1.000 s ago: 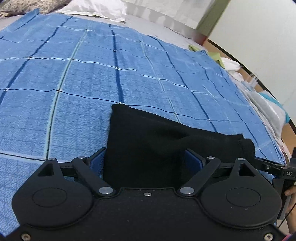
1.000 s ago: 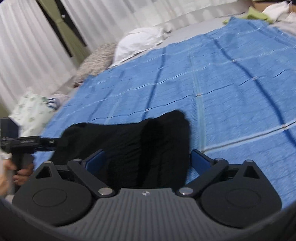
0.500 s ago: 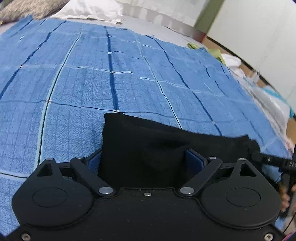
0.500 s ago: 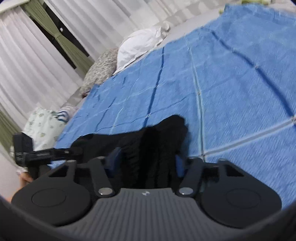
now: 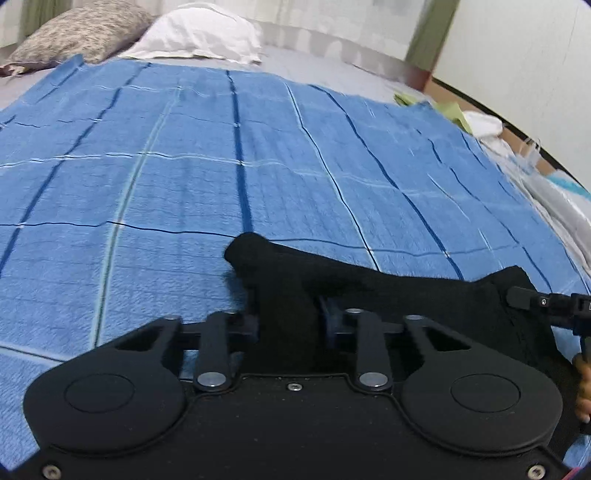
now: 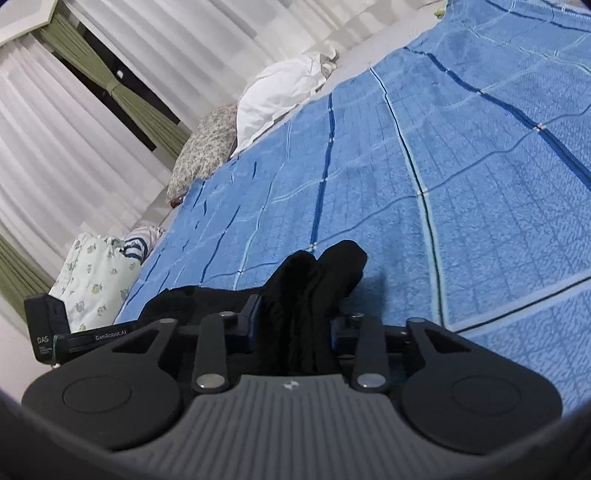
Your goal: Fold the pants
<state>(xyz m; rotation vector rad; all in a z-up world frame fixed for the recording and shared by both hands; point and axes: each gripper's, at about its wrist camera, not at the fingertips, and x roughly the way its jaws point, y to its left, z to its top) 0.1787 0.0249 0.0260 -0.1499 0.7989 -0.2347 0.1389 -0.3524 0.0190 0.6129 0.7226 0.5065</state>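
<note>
Black pants [image 5: 373, 280] lie bunched on the near edge of a blue checked blanket [image 5: 221, 166]. My left gripper [image 5: 291, 317] has its jaws closing, and its pads press a raised fold at the cloth's left end. In the right wrist view the pants [image 6: 325, 269] rise in a ridge between the jaws of my right gripper [image 6: 295, 325], which are closing and pinch that cloth. Each tool shows in the other's view: the right gripper's finger [image 5: 532, 301] at the cloth's right end, the left gripper's body [image 6: 92, 336] at the lower left.
A white pillow [image 5: 199, 33] and a patterned pillow [image 5: 74, 33] lie at the head of the bed. Green and white laundry [image 5: 465, 118] sits past the blanket's right edge. A floral cushion [image 6: 92, 280] lies by the curtains [image 6: 74, 129]. A hand [image 5: 583, 384] shows at the right.
Both pairs of jaws have narrowed from wide open onto the black cloth. The cloth, flat before, now stands bunched into a ridge between each pair. The right wrist view has rolled.
</note>
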